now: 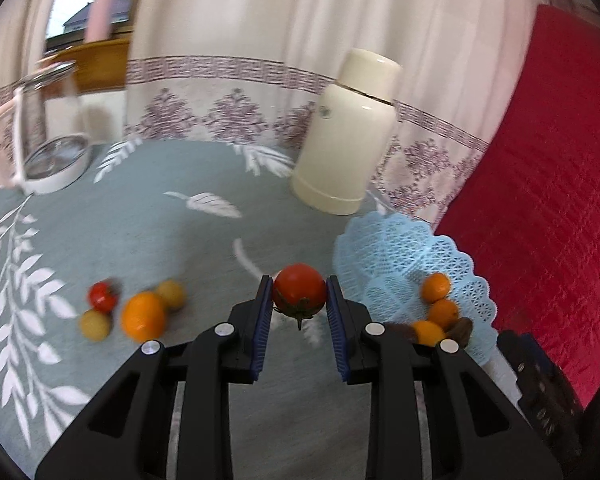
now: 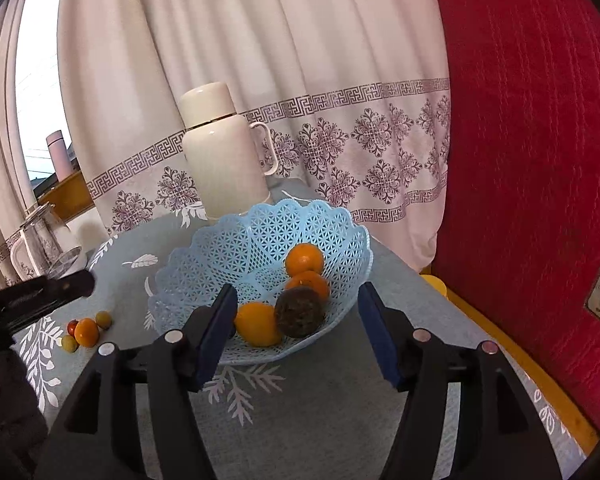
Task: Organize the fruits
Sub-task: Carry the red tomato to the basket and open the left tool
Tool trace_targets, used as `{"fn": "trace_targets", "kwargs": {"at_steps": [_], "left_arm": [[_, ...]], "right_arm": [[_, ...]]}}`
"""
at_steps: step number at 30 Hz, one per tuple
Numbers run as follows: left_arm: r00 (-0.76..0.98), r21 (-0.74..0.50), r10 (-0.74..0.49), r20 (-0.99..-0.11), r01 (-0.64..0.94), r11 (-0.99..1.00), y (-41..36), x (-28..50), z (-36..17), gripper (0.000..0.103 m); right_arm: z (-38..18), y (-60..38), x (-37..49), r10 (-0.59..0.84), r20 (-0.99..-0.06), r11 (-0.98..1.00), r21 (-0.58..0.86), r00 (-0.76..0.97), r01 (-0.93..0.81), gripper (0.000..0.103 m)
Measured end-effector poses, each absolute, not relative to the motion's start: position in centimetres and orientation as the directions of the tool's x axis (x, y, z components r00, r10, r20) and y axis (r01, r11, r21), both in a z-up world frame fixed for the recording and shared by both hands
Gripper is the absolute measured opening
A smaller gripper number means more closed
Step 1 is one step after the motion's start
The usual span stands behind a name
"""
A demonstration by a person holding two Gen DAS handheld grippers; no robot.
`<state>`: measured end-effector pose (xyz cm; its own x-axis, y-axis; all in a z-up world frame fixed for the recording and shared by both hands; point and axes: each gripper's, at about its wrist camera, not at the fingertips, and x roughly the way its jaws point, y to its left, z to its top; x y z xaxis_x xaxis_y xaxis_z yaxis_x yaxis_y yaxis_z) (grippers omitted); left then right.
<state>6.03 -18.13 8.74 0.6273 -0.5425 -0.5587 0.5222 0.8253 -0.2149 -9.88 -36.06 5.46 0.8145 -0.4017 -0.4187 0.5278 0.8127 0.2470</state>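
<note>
One worktop [image 2: 332, 400], teal cloth with white leaves. One cream flask [image 2: 220, 152] at the back, upright. One blue lattice basket [image 2: 228, 248] just before it, holding three oranges [image 2: 304, 258] and one dark round fruit [image 2: 300, 312]. One loose cluster on the cloth, well left of the basket: orange [image 1: 143, 316], small tomato [image 1: 102, 296], two yellowish fruits [image 1: 95, 325]. Left gripper [image 1: 299, 300]: clamped on a red tomato [image 1: 299, 294], clear of the cloth, beside the basket. Right gripper [image 2: 296, 332]: wide, holding nothing, before the basket.
</note>
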Motion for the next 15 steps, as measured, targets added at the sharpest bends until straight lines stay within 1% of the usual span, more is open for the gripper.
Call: {"fn": "trace_targets", "kwargs": {"at_steps": [6, 15], "left_arm": [[0.590, -0.190, -0.559, -0.582, 0.570, 0.800, -22.2, 6.4, 8.1, 0.028], [0.565, -0.168, -0.557, -0.609, 0.594, 0.787, -24.9, 7.1, 6.6, 0.028]], "right_arm": [[5.3, -36.7, -9.9, -0.409, -0.421, 0.794, 0.273, 0.810, 0.543, 0.063], [5.3, -36.7, -10.0, -0.416, -0.416, 0.790, 0.276, 0.809, 0.548, 0.063]]}}
